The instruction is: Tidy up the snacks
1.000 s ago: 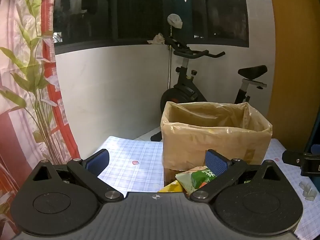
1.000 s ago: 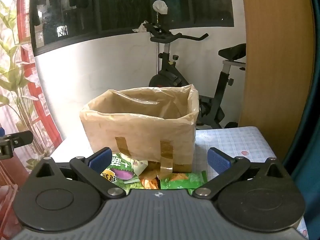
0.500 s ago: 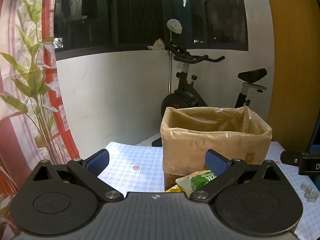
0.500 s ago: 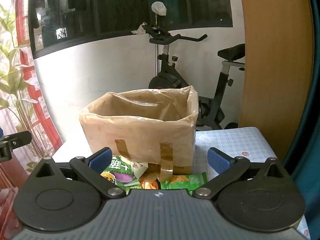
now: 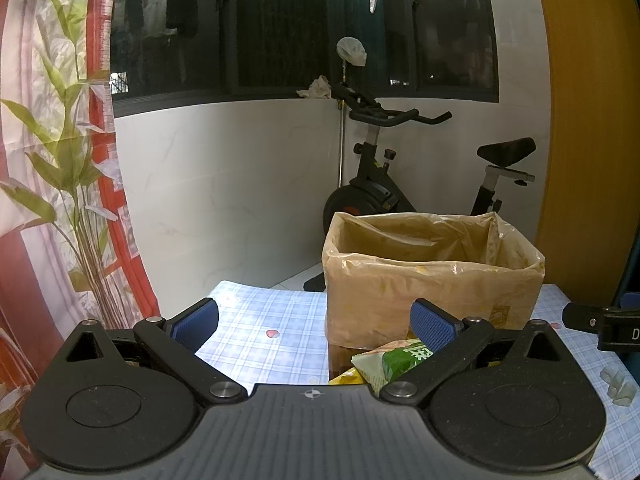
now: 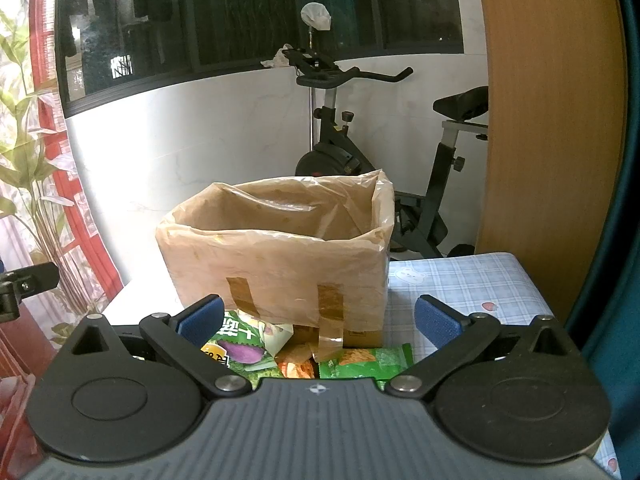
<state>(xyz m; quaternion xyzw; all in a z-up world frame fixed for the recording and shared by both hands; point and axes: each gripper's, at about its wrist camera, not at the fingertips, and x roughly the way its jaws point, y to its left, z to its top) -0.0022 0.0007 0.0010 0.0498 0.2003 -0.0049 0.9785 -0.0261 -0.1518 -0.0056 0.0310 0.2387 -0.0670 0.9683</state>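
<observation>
The left tool (image 5: 314, 322) and right tool (image 6: 318, 318) both hang spread and empty above the snack packets (image 6: 256, 350) piled on the counter (image 6: 480, 280) against the plastic-lined cardboard box (image 6: 276, 260). Best to drop onto one packet's edge, pinch, then lift clear of the box rim. Both tools sit slightly higher than a second ago.

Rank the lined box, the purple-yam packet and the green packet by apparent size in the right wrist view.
1. Lined box, by far the largest.
2 and 3. Purple-yam packet and green packet: they look alike, and the gripper body hides part of both, so I won't rank them.
</observation>
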